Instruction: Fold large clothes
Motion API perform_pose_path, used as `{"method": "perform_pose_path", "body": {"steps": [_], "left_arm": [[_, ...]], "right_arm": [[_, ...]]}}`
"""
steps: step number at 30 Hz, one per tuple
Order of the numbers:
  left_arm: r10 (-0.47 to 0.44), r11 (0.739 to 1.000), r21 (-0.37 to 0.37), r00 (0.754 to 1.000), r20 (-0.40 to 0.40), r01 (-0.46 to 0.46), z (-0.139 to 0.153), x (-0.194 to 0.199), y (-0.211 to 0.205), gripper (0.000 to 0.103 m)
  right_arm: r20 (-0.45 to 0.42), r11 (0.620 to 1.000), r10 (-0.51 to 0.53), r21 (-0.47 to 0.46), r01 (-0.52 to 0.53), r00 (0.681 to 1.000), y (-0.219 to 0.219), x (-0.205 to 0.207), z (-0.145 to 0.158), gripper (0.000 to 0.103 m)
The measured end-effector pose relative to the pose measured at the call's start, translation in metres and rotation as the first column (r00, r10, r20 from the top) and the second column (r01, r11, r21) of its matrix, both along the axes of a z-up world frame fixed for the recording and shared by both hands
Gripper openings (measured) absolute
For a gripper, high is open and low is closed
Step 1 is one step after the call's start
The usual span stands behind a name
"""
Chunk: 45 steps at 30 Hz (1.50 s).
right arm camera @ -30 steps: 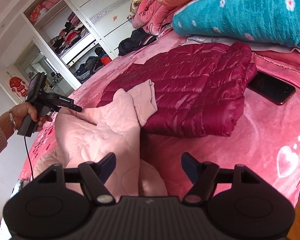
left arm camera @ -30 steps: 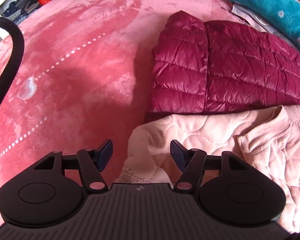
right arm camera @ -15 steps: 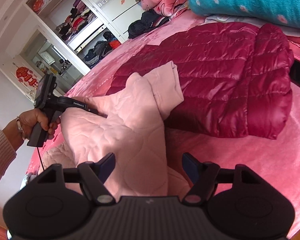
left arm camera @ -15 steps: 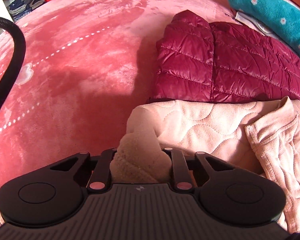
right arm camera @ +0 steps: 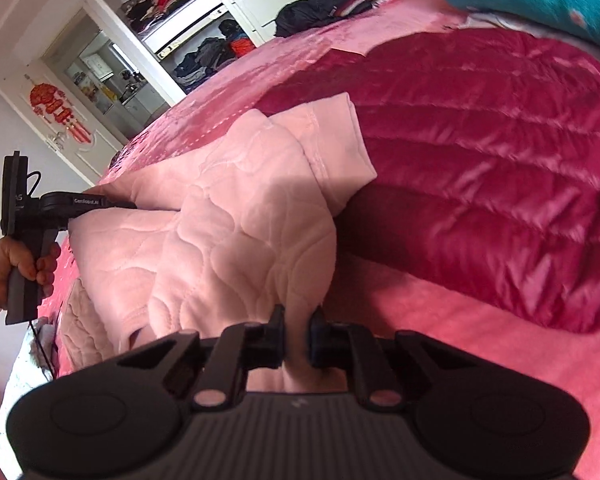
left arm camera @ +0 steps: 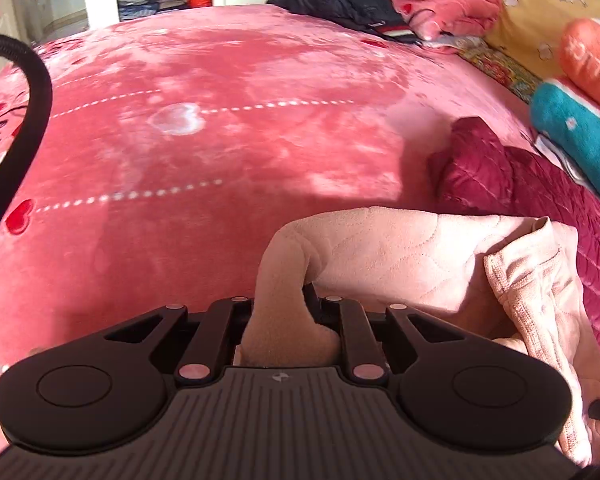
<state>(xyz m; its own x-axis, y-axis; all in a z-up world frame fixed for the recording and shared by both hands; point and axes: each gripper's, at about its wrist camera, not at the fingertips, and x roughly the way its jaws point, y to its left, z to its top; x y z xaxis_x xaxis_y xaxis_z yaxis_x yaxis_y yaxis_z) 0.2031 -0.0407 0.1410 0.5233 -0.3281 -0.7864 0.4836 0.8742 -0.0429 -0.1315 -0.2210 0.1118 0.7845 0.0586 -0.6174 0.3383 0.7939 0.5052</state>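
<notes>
A pale pink quilted garment [left arm camera: 400,248] lies bunched on the pink bedspread [left arm camera: 220,140], partly over a folded maroon down jacket [left arm camera: 540,184]. My left gripper [left arm camera: 284,300] is shut on a thick fold at the garment's left end. In the right wrist view the same garment [right arm camera: 240,220] hangs between both tools. My right gripper [right arm camera: 298,320] pinches its near edge, pads tight on the cloth. The left gripper [right arm camera: 126,205], held by a hand [right arm camera: 4,264], grips the far end. The maroon jacket [right arm camera: 480,160] lies flat to the right.
A teal pillow [left arm camera: 576,140] and an orange bolster [left arm camera: 592,56] line the bed's right side. Dark clothes [left arm camera: 340,4] and a pink blanket are heaped at the far end. A black cable [left arm camera: 32,120] arcs at the left. Open wardrobe shelves [right arm camera: 172,4] stand beyond the bed.
Both grippers went from open to shut on the pink garment, the left first, then the right. Both hands have moved sideways, and the garment's ends now lift off the bed.
</notes>
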Motion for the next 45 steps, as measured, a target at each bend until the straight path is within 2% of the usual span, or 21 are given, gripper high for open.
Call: {"method": "perform_pose_path", "body": {"steps": [5,9,11,12,13,15,18,21,23,26,28,29,33,34,35,37,39,42,44,45], "left_arm": [[0.124,0.992,-0.036,0.992,-0.011,-0.124,0.002,0.019,0.07,0.018],[0.213,0.975,-0.068,0.977,-0.011,-0.213,0.002,0.032,0.118,0.018],[0.267,0.961,-0.072,0.964,0.007,-0.266,0.002,0.037,0.135,0.017],[0.307,0.95,-0.067,0.951,0.027,-0.305,0.003,0.04,0.146,0.0],[0.362,0.932,-0.053,0.931,0.053,-0.359,0.005,0.043,0.159,0.0],[0.426,0.903,-0.086,0.904,0.04,-0.421,0.007,0.05,0.19,0.0],[0.445,0.894,-0.079,0.894,0.055,-0.44,0.009,0.046,0.219,0.0],[0.4,0.915,-0.072,0.915,0.05,-0.396,0.001,0.034,0.234,0.0],[0.361,0.93,-0.093,0.932,0.035,-0.356,-0.005,0.024,0.237,0.003],[0.3,0.945,-0.138,0.954,0.001,-0.297,-0.018,0.01,0.243,0.014],[0.272,0.95,-0.154,0.962,-0.015,-0.271,-0.031,0.005,0.24,0.044],[0.263,0.952,-0.158,0.965,-0.02,-0.263,-0.037,0.002,0.239,0.053],[0.226,0.952,-0.198,0.973,-0.054,-0.233,-0.054,-0.001,0.234,0.07],[0.219,0.953,-0.202,0.974,-0.062,-0.227,-0.059,0.0,0.23,0.079],[0.208,0.955,-0.203,0.976,-0.071,-0.218,-0.063,0.001,0.227,0.083],[0.186,0.961,-0.197,0.981,-0.062,-0.195,-0.071,0.001,0.217,0.103],[0.173,0.967,-0.185,0.984,-0.035,-0.176,-0.073,-0.004,0.208,0.103],[0.168,0.965,-0.2,0.985,-0.035,-0.172,-0.079,-0.004,0.2,0.102],[0.185,0.964,-0.19,0.982,-0.029,-0.188,-0.081,-0.003,0.204,0.091],[0.191,0.963,-0.187,0.981,-0.025,-0.192,-0.08,-0.005,0.207,0.073]], "right_arm": [[0.087,0.995,0.044,-0.09,-0.036,0.995,0.024,0.058,0.011,0.007],[0.145,0.983,0.079,-0.173,-0.053,0.986,0.039,0.106,0.023,0.007],[0.159,0.979,0.084,-0.198,-0.052,0.984,0.044,0.125,0.027,0.007],[0.165,0.975,0.08,-0.218,-0.043,0.983,0.046,0.136,0.03,0.007],[0.173,0.973,0.07,-0.229,-0.029,0.982,0.046,0.143,0.032,0.007],[0.187,0.968,0.038,-0.253,0.011,0.982,0.041,0.156,0.039,0.007],[0.195,0.941,-0.01,-0.329,0.075,0.981,0.031,0.164,0.047,0.006],[0.191,0.934,-0.082,-0.327,0.143,0.978,0.005,0.154,0.047,0.006],[0.186,0.918,-0.127,-0.351,0.186,0.974,-0.011,0.136,0.045,0.006],[0.188,0.894,-0.222,-0.354,0.277,0.957,-0.035,0.097,0.041,0.006],[0.203,0.868,-0.292,-0.354,0.348,0.935,-0.048,0.065,0.039,0.006],[0.206,0.856,-0.322,-0.354,0.377,0.924,-0.052,0.05,0.037,0.006],[0.18,0.822,-0.411,-0.352,0.448,0.894,-0.064,-0.001,0.017,0.006],[0.165,0.82,-0.42,-0.354,0.451,0.893,-0.065,-0.009,0.01,0.006],[0.148,0.821,-0.419,-0.36,0.444,0.896,-0.063,-0.016,0.004,0.006],[0.125,0.823,-0.407,-0.38,0.423,0.905,-0.059,-0.023,-0.006,0.007],[0.124,0.826,-0.396,-0.385,0.413,0.91,-0.052,-0.028,-0.011,0.008],[0.115,0.831,-0.387,-0.385,0.401,0.915,-0.044,-0.032,-0.013,0.018],[0.112,0.84,-0.374,-0.38,0.387,0.921,-0.039,-0.037,-0.015,0.035],[0.109,0.841,-0.37,-0.382,0.382,0.923,-0.036,-0.038,-0.014,0.039]]}}
